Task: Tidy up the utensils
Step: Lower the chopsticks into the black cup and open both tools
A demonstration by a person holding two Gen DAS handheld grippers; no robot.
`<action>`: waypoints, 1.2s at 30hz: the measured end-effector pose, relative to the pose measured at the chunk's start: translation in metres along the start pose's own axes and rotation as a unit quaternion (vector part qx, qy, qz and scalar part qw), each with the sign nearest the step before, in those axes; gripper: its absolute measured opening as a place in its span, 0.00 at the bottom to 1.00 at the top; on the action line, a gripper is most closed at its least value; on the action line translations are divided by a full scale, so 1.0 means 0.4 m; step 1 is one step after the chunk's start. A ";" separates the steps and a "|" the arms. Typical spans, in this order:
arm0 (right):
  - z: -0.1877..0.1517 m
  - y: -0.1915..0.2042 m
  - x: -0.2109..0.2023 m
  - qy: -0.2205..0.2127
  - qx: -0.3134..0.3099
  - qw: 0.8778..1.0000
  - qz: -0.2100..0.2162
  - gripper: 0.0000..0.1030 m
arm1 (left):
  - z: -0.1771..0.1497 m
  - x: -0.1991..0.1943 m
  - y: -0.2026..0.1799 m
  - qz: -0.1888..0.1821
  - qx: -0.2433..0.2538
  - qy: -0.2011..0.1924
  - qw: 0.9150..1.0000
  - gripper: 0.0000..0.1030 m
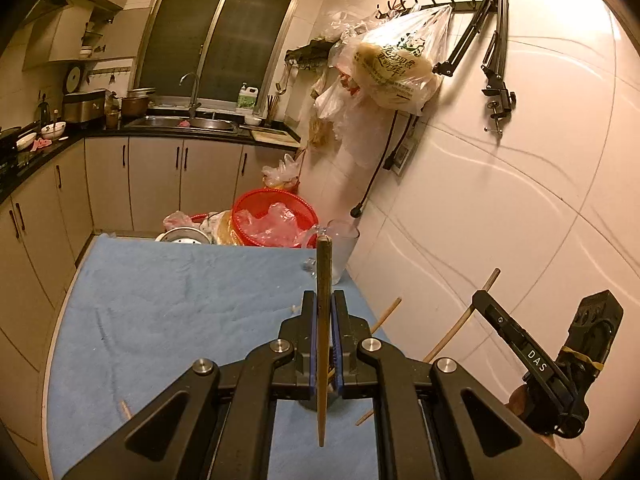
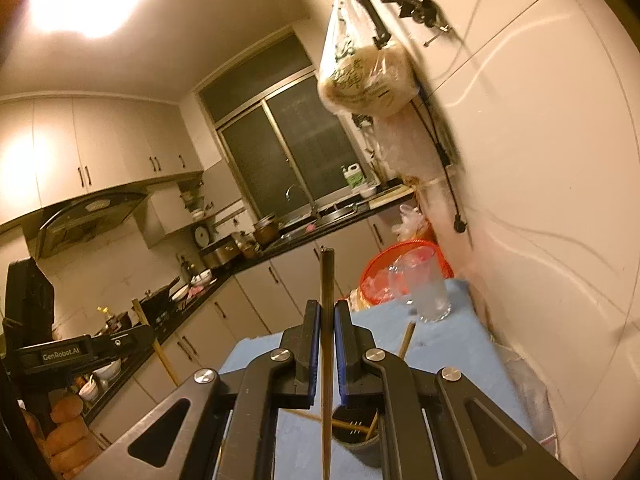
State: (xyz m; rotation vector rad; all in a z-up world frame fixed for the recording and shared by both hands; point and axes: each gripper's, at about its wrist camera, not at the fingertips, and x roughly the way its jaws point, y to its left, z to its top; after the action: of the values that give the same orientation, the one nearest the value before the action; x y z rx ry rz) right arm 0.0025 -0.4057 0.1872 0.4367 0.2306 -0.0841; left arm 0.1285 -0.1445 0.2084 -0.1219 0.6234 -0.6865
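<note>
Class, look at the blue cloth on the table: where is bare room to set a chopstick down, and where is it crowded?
The blue cloth is bare across its left and middle. Crowded: the far edge by the red basket, and the right side with the glass and loose chopsticks.

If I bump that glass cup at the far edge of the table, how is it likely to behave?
The glass cup is tall with a narrower base, so a knock near the rim would probably tip it. It looks empty, so likely light. It stands on the blue cloth, which may grip it, making tipping likelier than sliding. Being glass, it would probably break if it fell.
</note>
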 end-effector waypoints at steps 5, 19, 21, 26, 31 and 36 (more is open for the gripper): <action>0.036 -0.018 0.023 -0.013 0.009 1.000 -0.009 0.07 | 0.031 0.056 -0.024 0.000 0.000 -0.002 1.000 0.07; 0.026 -0.079 0.164 0.000 0.006 0.999 -0.049 0.07 | 0.028 0.234 -0.002 0.015 -0.027 -0.002 1.000 0.07; 0.006 -0.088 0.189 0.013 0.005 0.998 -0.054 0.07 | 0.013 0.255 0.008 0.016 -0.030 0.005 0.999 0.07; -0.039 -0.106 0.235 0.047 0.003 0.997 -0.060 0.07 | -0.027 0.313 0.023 0.022 -0.030 0.037 0.999 0.07; -0.092 -0.117 0.273 0.089 0.005 0.994 -0.057 0.07 | -0.054 0.353 0.021 0.025 -0.024 0.062 0.997 0.07; -0.120 -0.130 0.290 0.114 0.017 0.992 -0.045 0.10 | -0.074 0.367 0.014 0.028 -0.012 0.077 0.997 0.07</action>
State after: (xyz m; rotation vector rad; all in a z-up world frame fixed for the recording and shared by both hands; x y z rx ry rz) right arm 0.0985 -0.4358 0.0960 0.4692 0.4744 -0.1263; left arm 0.2027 -0.2296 0.1095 -0.0743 0.7801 -0.6386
